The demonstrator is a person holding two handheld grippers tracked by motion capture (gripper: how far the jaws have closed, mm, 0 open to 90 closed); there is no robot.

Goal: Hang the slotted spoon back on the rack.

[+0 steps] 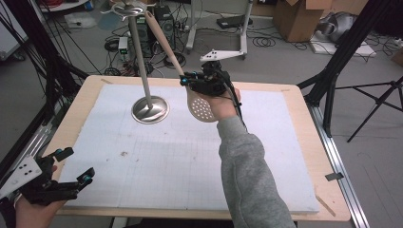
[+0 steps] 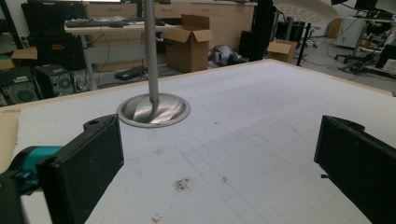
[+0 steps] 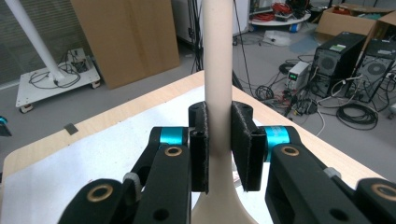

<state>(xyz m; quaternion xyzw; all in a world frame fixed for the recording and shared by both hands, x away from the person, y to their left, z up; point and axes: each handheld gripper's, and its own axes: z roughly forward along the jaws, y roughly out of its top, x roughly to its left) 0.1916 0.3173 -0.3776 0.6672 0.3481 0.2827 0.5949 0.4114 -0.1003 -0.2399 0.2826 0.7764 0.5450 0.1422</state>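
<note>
At the near left corner of the table [image 1: 311,156], the left gripper [image 1: 71,166] rests low in the person's hand, just over the edge of the white foam mat [image 1: 166,161]; its two black jaws stand wide apart with nothing between them, and in the left gripper view they frame a bare stretch of mat with faint grid lines and a few small stains. Farther in, a grey sleeve [image 1: 249,175] reaches up the right half of the mat to the right gripper [image 1: 186,80], held well above the surface near the far edge. Its jaws are drawn close and clamp the handle of a pale slotted spoon [image 1: 199,107]; in the right gripper view the pads [image 3: 200,149] press on both sides of the handle just above where it widens toward the bowl. The spoon's perforated bowl hangs below the gripper beside the hand, clear of the mat, and the long handle slants up and to the left toward the top of a metal stand [image 1: 142,66]. The stand's round base [image 1: 150,110] sits on the mat left of the spoon, its pole tilting upward to a hooked head at the top of the high view; the handle's end seems to reach that head, though whether it touches a hook is hard to tell there. Beyond the table lie cables, cardboard boxes and computer cases on the floor.
</note>
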